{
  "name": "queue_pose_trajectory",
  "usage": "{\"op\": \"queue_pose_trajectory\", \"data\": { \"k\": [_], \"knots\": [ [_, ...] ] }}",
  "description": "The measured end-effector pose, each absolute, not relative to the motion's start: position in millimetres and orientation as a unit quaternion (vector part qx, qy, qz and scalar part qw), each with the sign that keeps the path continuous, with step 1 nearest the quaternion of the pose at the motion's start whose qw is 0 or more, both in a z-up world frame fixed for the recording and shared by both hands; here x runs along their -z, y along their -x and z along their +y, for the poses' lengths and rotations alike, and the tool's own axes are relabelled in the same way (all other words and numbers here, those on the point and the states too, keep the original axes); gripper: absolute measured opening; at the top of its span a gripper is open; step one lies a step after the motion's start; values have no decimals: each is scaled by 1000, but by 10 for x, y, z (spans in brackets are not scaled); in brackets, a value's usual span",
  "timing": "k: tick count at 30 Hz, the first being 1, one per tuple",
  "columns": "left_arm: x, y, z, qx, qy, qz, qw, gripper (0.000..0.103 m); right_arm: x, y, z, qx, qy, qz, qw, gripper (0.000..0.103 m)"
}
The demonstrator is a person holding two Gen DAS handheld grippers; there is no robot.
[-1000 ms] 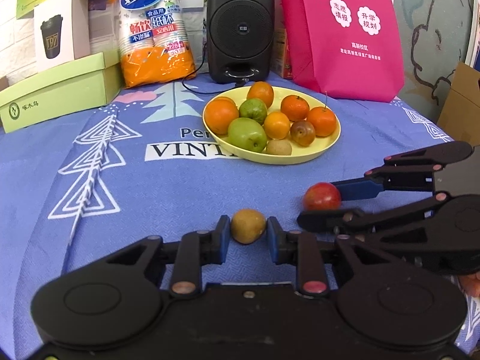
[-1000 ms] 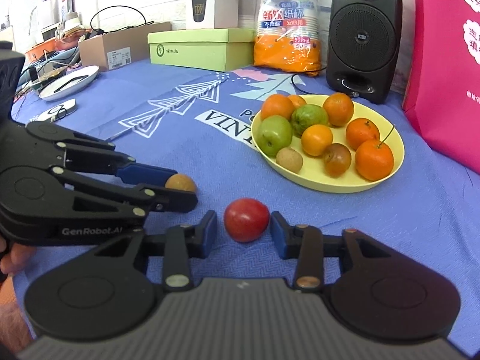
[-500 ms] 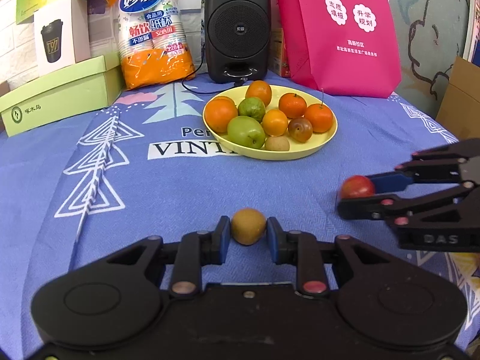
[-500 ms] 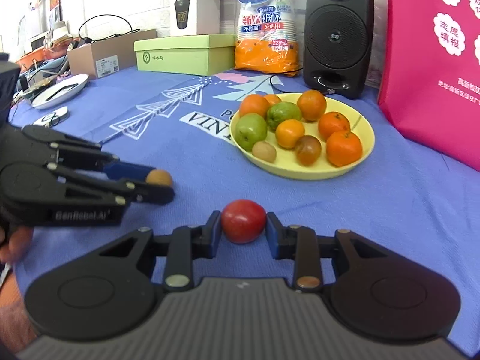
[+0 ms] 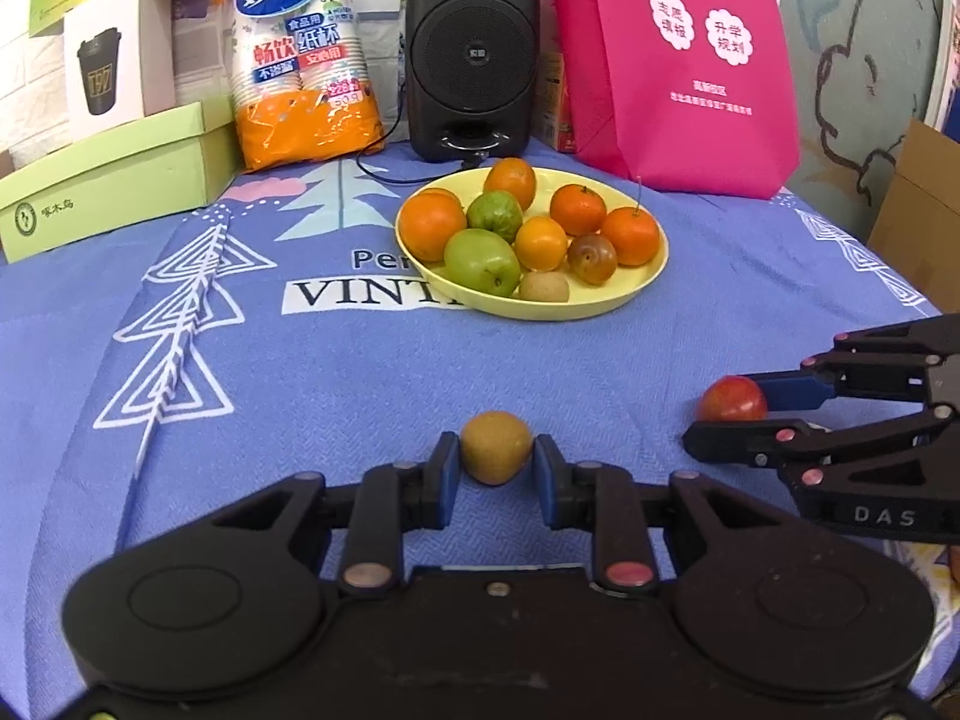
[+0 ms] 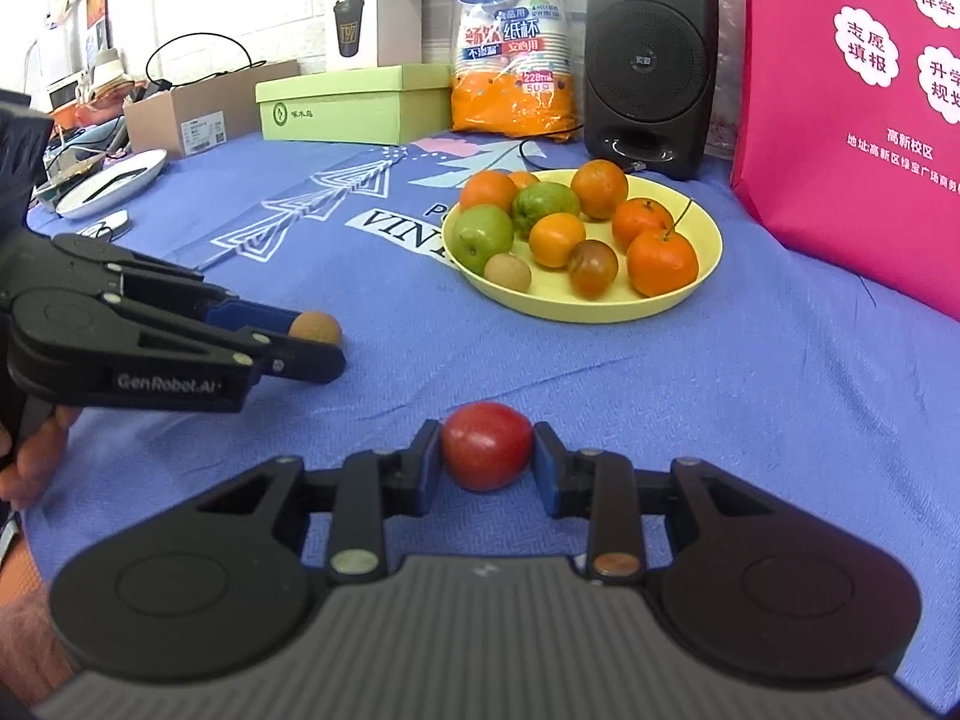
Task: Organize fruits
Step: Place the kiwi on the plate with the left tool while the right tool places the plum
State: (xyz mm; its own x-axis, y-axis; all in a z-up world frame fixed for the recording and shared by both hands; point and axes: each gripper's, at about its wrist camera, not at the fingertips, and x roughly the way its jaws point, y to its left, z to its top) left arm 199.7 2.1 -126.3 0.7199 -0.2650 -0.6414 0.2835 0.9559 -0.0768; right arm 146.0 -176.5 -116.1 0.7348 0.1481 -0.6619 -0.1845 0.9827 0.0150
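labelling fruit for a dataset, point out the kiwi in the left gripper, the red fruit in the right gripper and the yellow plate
kiwi (image 5: pixel 495 447), left wrist view, centre of its skin.
red fruit (image 6: pixel 486 445), right wrist view, middle of its front.
yellow plate (image 6: pixel 711 240), right wrist view, bare right rim.

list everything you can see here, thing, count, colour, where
yellow plate: 1, mid-table, holding fruit
oranges: 5, orange, on plate
green fruits: 2, on plate
plate kiwi: 1, brown, plate front
plum: 1, dark red-brown, on plate
kiwi: 1, brown, between left jaws
red fruit: 1, between right jaws
speaker: 1, black, behind plate
paper cup pack: 1, orange, left of speaker
pink bag: 1, right rear
green box: 1, left rear
tablecloth: 1, blue
left gripper: 1, black
right gripper: 1, black
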Motion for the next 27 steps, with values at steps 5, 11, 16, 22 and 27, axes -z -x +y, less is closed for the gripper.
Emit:
{"op": "queue_pose_trajectory", "data": {
  "k": [5, 11, 16, 22, 27],
  "knots": [
    [1076, -2000, 34, 156, -20, 324, 933, 25, 1071, -1435, -1790, -89, 29, 345, 934, 30],
    [778, -2233, -49, 168, -50, 300, 938, 25, 833, -1521, -1890, -87, 41, 322, 942, 30],
    [650, -2512, -175, 174, -63, 292, 938, 26, 677, -1740, -1956, -83, 62, 310, 945, 30],
    [631, -2868, -268, 162, -62, 297, 939, 26, 673, -2233, -1988, -75, 71, 310, 945, 30],
    [690, -3325, -342, 156, -71, 314, 934, 26, 793, -2762, -2068, -66, 70, 335, 937, 30]
  ]
}}
